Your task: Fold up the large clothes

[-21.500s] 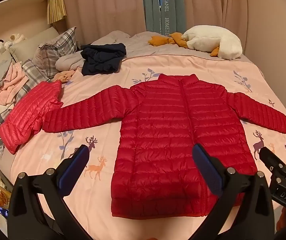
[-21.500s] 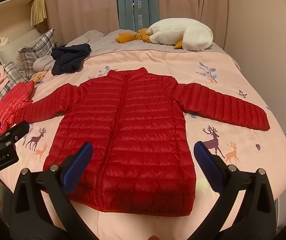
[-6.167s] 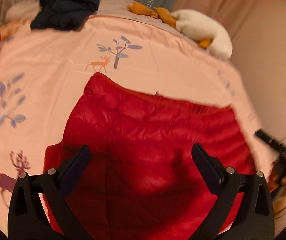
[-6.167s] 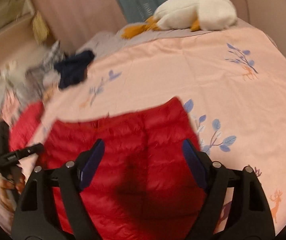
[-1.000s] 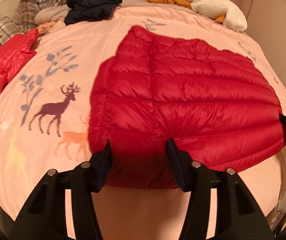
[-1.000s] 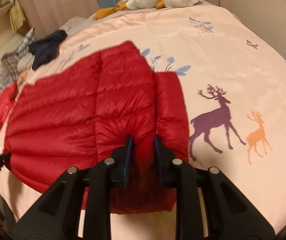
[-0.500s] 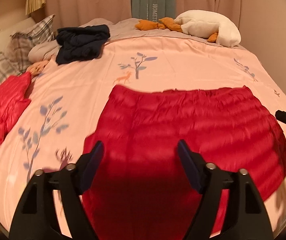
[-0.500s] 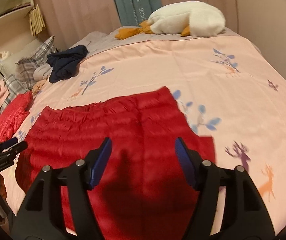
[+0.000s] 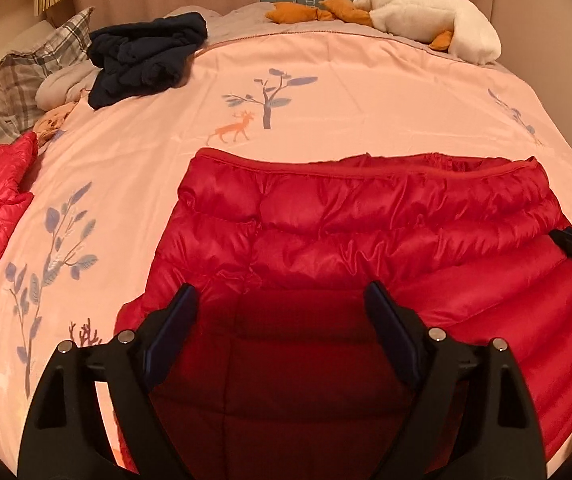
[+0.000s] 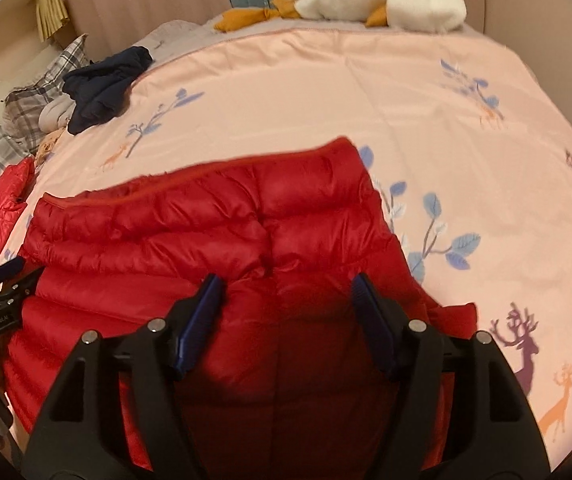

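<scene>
hanging over the red jacket (image 9: 365,232), the left gripper (image 9: 282,312) stands with its jaws wide apart, and nothing is between the blue pads (image 9: 385,320). the jaws have just been opening. the pads are above the quilted cloth and do not press on it.

the right gripper (image 10: 286,300) has also just been opening its jaws. they are apart, a little less wide than the left ones, and empty too. its pads (image 10: 202,312) are over the jacket near its right edge and do not pinch it.

the jacket lies folded on the pink bedsheet (image 9: 345,80), at the near side of the bed, with a straight folded edge on the far side. the tip of the right gripper shows at the right border of the left view, beside the jacket.
</scene>
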Demonstrator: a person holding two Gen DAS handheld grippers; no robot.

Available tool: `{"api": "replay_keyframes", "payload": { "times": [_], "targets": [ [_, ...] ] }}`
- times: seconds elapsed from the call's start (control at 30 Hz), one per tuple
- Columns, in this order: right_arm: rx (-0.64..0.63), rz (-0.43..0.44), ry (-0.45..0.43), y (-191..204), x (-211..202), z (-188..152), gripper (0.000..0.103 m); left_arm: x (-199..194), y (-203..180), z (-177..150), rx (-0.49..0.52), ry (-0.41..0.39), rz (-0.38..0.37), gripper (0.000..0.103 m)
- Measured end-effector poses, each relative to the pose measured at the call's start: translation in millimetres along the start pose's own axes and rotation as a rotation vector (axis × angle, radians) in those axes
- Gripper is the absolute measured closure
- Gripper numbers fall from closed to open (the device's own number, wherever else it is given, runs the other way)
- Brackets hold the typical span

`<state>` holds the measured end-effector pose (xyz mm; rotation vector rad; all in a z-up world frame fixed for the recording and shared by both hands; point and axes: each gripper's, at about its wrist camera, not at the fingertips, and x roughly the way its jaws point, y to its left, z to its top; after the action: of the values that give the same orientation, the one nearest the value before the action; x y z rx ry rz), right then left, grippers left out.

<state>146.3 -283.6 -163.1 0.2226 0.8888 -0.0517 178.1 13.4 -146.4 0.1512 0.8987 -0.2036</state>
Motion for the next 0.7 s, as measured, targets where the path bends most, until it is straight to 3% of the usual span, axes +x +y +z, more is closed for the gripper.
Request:
{"api": "replay_keyframes", "payload": {
  "times": [0.17, 0.4, 0.7],
  "targets": [
    [-0.004, -0.024, -0.015, 6, -10, 2, 0.033, -8, -2, 2, 0.013, -0.015, 0.012, 0.017],
    [-0.073, 0.055, -0.115, 33, -53, -4, 0.032, -36, -11, -1, 0.031, -0.078, -0.019, 0.017],
    [-0.155, 0.063, -0.054, 60, -40, -22, 0.031, -35, -24, -10, 0.052, -0.059, -0.052, 0.017]
  ]
}}
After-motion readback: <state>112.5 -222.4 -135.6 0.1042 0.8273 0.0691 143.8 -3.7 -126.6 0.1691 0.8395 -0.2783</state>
